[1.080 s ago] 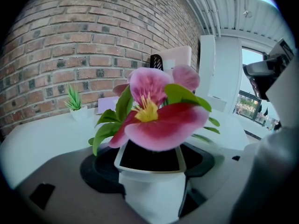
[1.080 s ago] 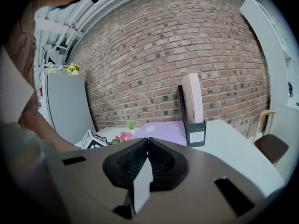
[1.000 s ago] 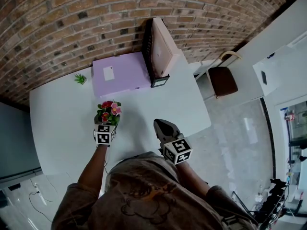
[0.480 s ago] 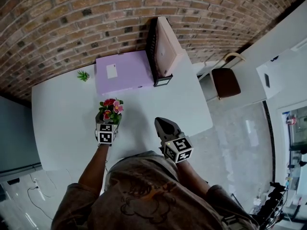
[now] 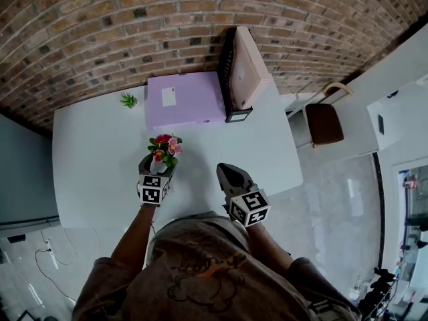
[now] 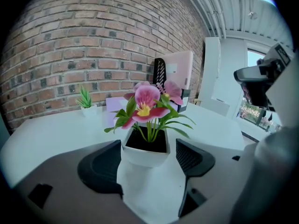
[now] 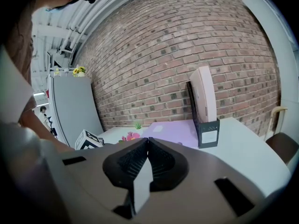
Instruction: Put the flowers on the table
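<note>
At upper left a small green plant stands by the brick wall. Below it the left gripper is spread around the flowers, whose white pot looks set on the white table, a sliver of gap at one jaw. A purple box lies behind. At lower centre, the right gripper is pressed together, empty.
</note>
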